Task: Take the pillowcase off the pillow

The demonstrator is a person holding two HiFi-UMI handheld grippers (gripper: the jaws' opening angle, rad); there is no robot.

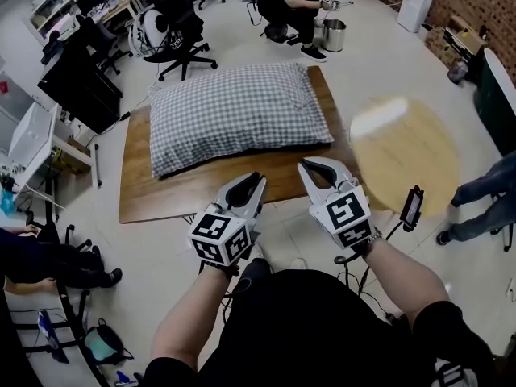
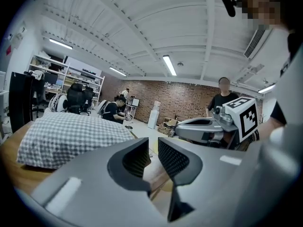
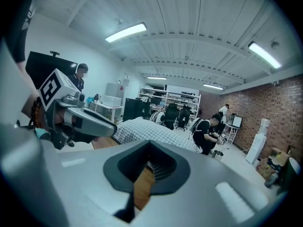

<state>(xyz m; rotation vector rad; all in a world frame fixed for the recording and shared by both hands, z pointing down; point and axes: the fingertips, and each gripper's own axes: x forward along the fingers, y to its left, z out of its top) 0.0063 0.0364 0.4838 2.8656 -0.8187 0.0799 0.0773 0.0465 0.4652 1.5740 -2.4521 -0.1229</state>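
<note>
Grey-and-white checked pillowcase point(image 1: 238, 111) covers the whole pillow, which lies flat in the middle of the low rectangular wooden table point(image 1: 161, 196), with its long side across the view. It is not yet removed, and I cannot tell on which end the opening is.

Both tools hang in front of the near table edge, over the white tiled floor point(image 1: 145, 248), apart from the cloth. They are held level and point toward the pillow, I think so that they can come at its near edge from the side. The left gripper point(image 1: 256, 181) has its jaws slightly spread, with only a narrow gap and nothing between them. The right gripper point(image 1: 305, 166) has its jaws pressed together and also holds nothing.

A bare strip of wood runs along the near side of the pillow, so there is room to slide the jaws in. At the person's right, a round pale wooden tabletop point(image 1: 407, 147) stands just beside the table corner and narrows the space for that arm. A black office chair point(image 1: 181, 31) stands behind the far edge, well away.
</note>
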